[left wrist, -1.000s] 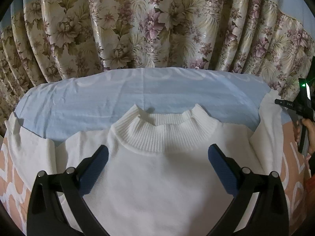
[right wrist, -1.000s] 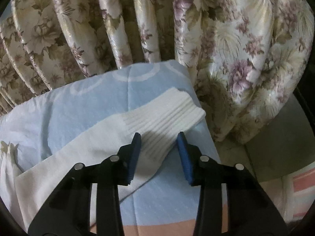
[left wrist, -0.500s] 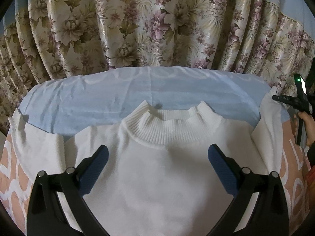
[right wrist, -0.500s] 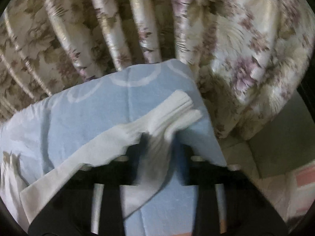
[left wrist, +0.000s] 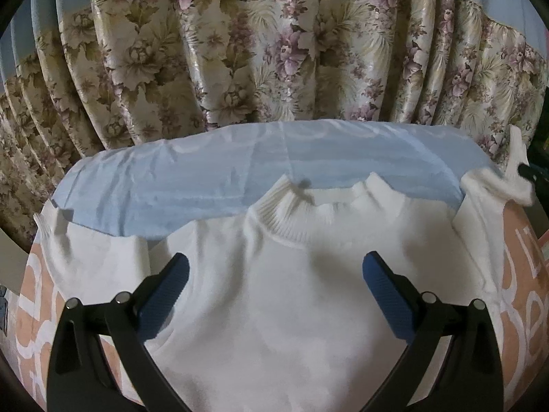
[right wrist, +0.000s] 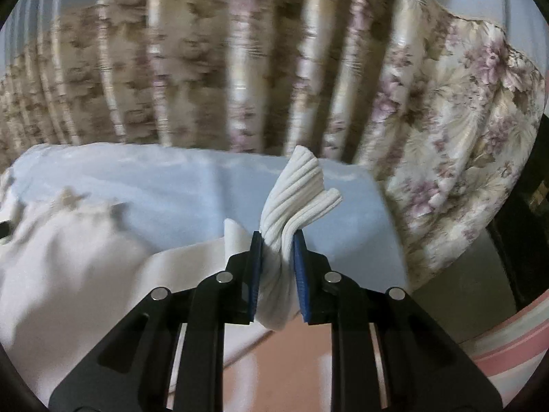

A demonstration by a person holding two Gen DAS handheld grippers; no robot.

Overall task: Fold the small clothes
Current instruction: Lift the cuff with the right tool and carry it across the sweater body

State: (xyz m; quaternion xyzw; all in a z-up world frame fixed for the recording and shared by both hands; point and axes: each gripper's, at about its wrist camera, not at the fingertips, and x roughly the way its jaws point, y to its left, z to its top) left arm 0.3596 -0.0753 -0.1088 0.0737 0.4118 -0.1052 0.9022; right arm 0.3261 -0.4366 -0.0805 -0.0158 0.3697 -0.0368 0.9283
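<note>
A small white knit sweater [left wrist: 291, 309] lies flat on the bed, ribbed collar [left wrist: 308, 219] toward the curtain. My left gripper [left wrist: 272, 274] hovers over its chest, open, nothing between the blue pads. The sweater's right sleeve [left wrist: 487, 206] is lifted at the right edge of the left wrist view. In the right wrist view the ribbed sleeve cuff [right wrist: 295, 192] is pinched between the blue pads of my right gripper [right wrist: 276, 240], raised above the sheet. The sweater body [right wrist: 68, 257] lies to its left.
A light blue sheet [left wrist: 240, 175] covers the far part of the bed, an orange patterned cover [left wrist: 521, 274] the near part. A floral curtain [left wrist: 274, 51] hangs close behind. The bed's right edge [right wrist: 384, 206] drops to the floor [right wrist: 463, 274].
My right gripper closed on the sleeve cuff and lifted it, swinging left toward the sweater body. The left gripper drifted slightly back; the sweater sits lower in its view.
</note>
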